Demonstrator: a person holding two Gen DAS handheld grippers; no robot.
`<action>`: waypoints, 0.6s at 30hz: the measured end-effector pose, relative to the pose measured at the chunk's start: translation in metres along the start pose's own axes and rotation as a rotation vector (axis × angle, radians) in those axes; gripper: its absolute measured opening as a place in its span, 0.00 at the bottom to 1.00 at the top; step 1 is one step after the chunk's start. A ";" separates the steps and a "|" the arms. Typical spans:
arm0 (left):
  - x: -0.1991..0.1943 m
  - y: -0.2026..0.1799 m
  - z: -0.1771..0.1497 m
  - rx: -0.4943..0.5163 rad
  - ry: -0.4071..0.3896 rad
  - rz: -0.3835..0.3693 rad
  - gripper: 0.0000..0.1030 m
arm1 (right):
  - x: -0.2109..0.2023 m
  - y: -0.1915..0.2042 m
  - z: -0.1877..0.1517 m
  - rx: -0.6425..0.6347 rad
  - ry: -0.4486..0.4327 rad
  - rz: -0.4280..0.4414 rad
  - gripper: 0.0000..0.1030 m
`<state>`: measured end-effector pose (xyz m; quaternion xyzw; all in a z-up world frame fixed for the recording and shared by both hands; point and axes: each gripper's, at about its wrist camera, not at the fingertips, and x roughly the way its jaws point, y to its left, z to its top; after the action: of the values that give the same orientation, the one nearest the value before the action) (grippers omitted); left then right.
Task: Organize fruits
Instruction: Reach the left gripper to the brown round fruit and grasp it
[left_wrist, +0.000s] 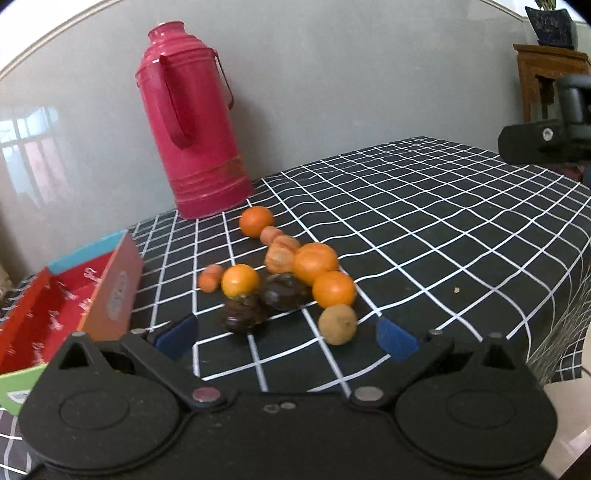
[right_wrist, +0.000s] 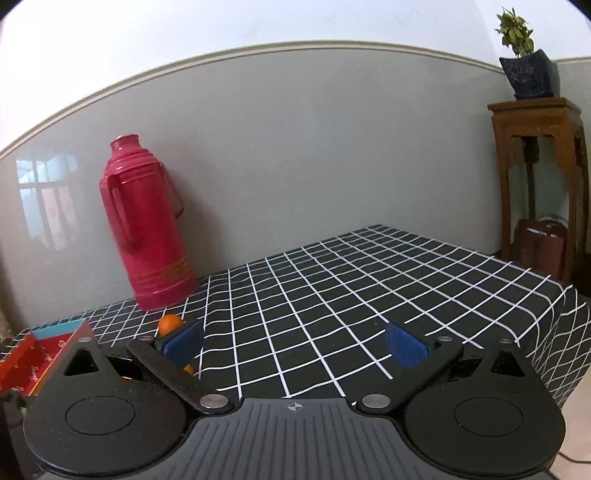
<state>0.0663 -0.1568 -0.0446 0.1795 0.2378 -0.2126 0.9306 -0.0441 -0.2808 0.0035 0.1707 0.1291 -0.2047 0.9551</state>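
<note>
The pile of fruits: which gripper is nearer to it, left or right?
Left. The left gripper is open just in front of the pile of fruits. The right gripper, also open, faces bare tablecloth, the pile off to its left.

A glossy grey wall (right_wrist: 295, 155) reflects a window; a potted plant (right_wrist: 524, 62) tops a wooden stand (right_wrist: 535, 147).

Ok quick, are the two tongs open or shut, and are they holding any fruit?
Left tongs: open, holding nothing.
Right tongs: open, holding nothing.
</note>
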 end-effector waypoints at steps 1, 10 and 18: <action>0.003 0.000 0.000 -0.009 0.005 -0.003 0.94 | 0.000 0.000 0.000 0.005 0.000 0.003 1.00; 0.022 0.004 -0.001 -0.087 0.063 -0.103 0.38 | 0.004 0.004 -0.002 0.002 0.018 0.018 1.00; 0.013 -0.003 -0.003 -0.049 0.021 -0.102 0.14 | 0.008 0.006 -0.003 -0.004 0.030 0.030 1.00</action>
<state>0.0735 -0.1620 -0.0547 0.1464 0.2617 -0.2518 0.9202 -0.0346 -0.2770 -0.0004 0.1737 0.1412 -0.1874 0.9564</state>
